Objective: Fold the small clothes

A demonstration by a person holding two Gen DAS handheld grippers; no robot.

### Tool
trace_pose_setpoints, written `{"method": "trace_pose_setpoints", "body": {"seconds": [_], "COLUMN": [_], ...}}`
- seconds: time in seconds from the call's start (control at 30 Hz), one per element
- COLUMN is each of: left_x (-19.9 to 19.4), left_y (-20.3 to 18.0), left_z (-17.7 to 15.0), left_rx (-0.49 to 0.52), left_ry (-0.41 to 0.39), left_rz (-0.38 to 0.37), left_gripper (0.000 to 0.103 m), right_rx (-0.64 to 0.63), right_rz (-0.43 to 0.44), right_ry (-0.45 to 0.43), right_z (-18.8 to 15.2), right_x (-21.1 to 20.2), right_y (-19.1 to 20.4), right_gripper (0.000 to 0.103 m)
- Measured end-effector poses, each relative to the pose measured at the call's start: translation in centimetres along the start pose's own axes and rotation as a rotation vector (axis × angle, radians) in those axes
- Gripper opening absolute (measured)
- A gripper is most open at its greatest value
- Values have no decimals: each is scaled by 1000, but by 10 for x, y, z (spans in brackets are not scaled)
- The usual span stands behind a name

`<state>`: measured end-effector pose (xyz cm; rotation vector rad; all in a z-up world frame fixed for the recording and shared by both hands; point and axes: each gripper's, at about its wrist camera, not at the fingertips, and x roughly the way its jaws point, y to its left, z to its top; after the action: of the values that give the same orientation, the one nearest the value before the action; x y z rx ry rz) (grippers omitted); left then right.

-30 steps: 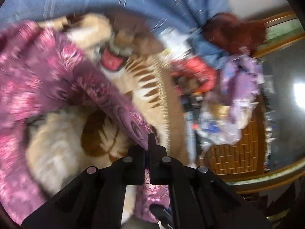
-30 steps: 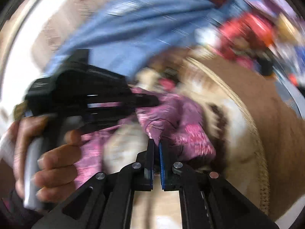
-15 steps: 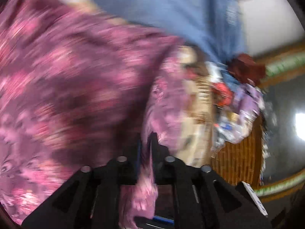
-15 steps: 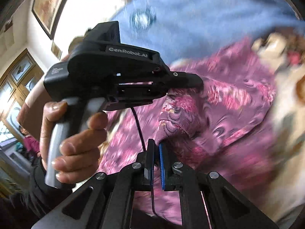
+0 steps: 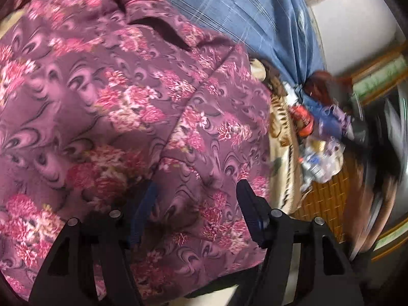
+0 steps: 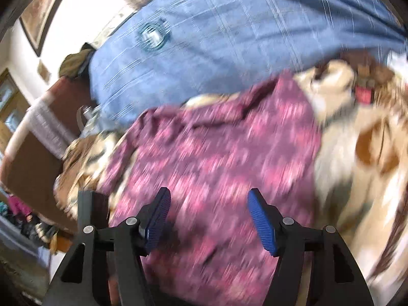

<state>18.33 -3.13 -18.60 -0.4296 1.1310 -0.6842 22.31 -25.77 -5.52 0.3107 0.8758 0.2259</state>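
Note:
A purple garment with pink flowers (image 5: 132,107) lies spread over a cream and brown blanket (image 6: 357,158). In the left wrist view it fills most of the picture, and my left gripper (image 5: 196,196) hovers just over its near part with the jaws opening; cloth shows between the fingers but the pads do not press it. In the right wrist view, which is blurred, the same garment (image 6: 224,158) lies below my right gripper (image 6: 206,204), whose jaws are also opening, the blue pads (image 6: 261,219) wide apart and free of the cloth.
A blue cloth (image 6: 229,33) covers the surface behind the garment. A heap of mixed clothes and packets (image 5: 321,132) sits on a woven rattan surface (image 5: 326,204) at the right. A brown piece of furniture (image 6: 33,158) stands at the left.
Both grippers were shut on the purple garment and have let it go, their jaws now wide. The garment has been laid over flat. The left gripper has left the right wrist view.

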Motion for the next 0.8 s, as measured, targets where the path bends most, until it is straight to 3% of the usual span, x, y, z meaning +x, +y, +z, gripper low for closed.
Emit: {"method": "trace_pose_setpoints", "body": {"seconds": [0.1, 0.17, 0.3, 0.37, 0.43, 0.47, 0.5, 0.67, 0.73, 0.8], "left_x": [5, 8, 7, 0, -15, -25, -36, -70, -63, -49], "left_y": [-1, 2, 13, 18, 16, 14, 13, 35, 56, 78], "left_z": [-8, -10, -6, -6, -6, -6, -5, 4, 7, 4], "left_rx": [51, 52, 14, -7, -2, 2, 0, -72, -133, -226], "left_ry": [-31, -39, -38, -43, -69, -85, -100, -117, -87, -45], "left_rz": [68, 105, 115, 97, 70, 56, 36, -23, -47, -19], "left_gripper": [52, 30, 3, 1, 1, 1, 1, 1, 1, 1], "right_rx": [-5, 12, 75, 119, 67, 49, 44, -25, -32, -38], "right_rz": [-103, -195, -343, -367, -432, -454, -447, -377, -370, -367], "right_ry": [38, 84, 186, 214, 249, 246, 232, 173, 204, 276], "right_z": [48, 76, 107, 108, 108, 108, 109, 116, 114, 104], "right_x": [41, 79, 145, 162, 176, 174, 170, 140, 155, 189], "right_y": [-18, -34, -72, -86, -86, -84, -81, -45, -42, -45], "right_gripper": [65, 65, 59, 55, 18, 5, 1, 1, 1, 2]}}
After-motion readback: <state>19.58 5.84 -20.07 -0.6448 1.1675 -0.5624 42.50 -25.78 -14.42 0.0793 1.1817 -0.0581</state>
